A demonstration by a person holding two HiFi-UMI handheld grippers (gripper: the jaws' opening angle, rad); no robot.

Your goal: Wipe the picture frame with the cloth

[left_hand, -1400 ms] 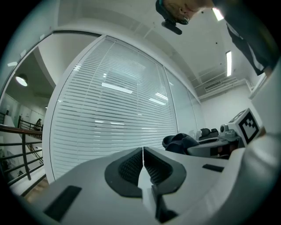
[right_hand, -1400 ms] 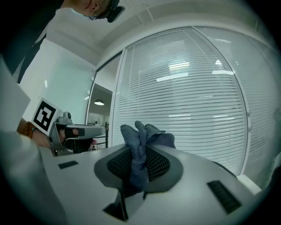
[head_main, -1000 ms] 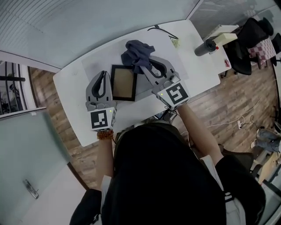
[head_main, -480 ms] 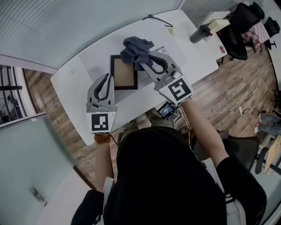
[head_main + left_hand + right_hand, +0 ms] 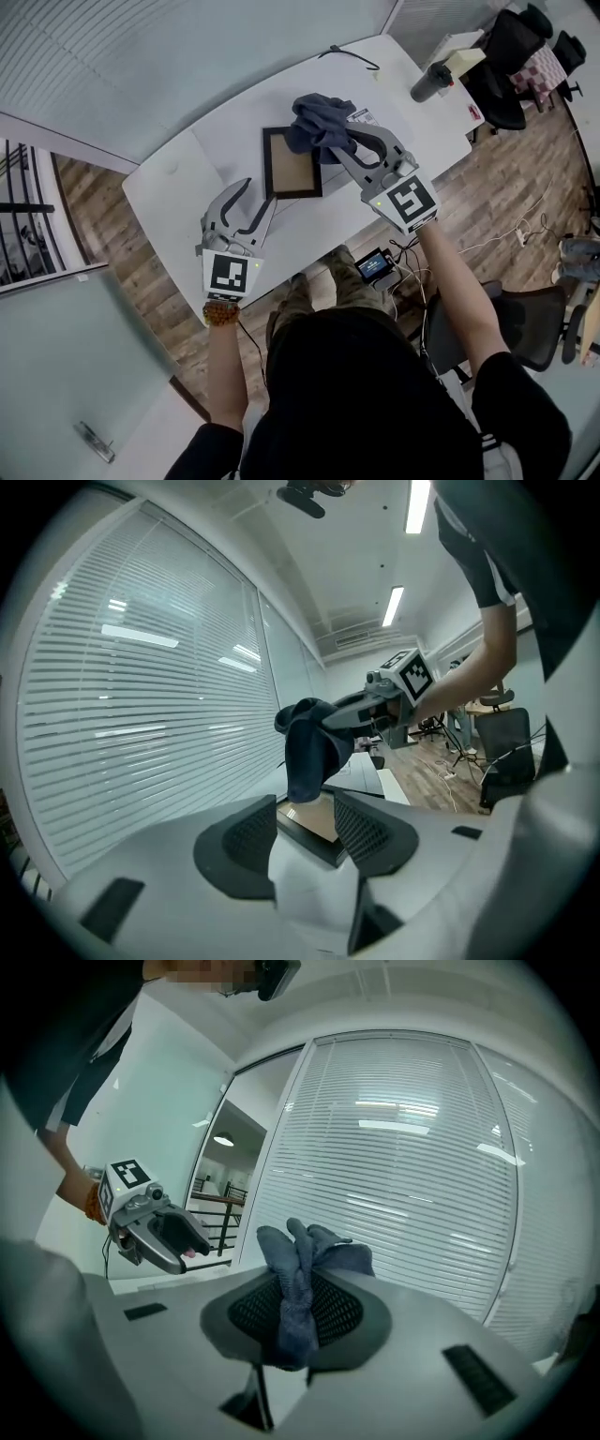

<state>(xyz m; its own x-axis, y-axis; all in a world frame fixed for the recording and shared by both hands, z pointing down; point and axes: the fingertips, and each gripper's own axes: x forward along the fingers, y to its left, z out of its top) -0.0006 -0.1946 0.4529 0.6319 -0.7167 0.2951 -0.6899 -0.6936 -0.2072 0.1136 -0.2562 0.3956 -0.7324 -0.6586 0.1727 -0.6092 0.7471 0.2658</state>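
A black picture frame (image 5: 292, 161) with a tan panel lies flat on the white table (image 5: 173, 192). My left gripper (image 5: 255, 195) is at its near left corner with its jaws opening; in the left gripper view (image 5: 306, 842) the frame's corner (image 5: 305, 813) shows in the gap, and the pads do not press it. My right gripper (image 5: 352, 133) is shut on a dark blue cloth (image 5: 319, 120), bunched over the frame's far right corner. The cloth (image 5: 298, 1283) hangs between the right pads. From the left gripper view the cloth (image 5: 309, 742) dangles just above the frame.
A dark bottle (image 5: 431, 80) and a pale box (image 5: 466, 58) stand at the table's far right end, with a black cable (image 5: 352, 58) near the back edge. Black chairs (image 5: 511, 66) stand beyond. A small lit device (image 5: 378, 265) sits below the table's front edge.
The left gripper, shut beside the frame's left edge before, has opened and sunk toward the frame's near corner. The right gripper still holds the cloth over the frame's far right corner.
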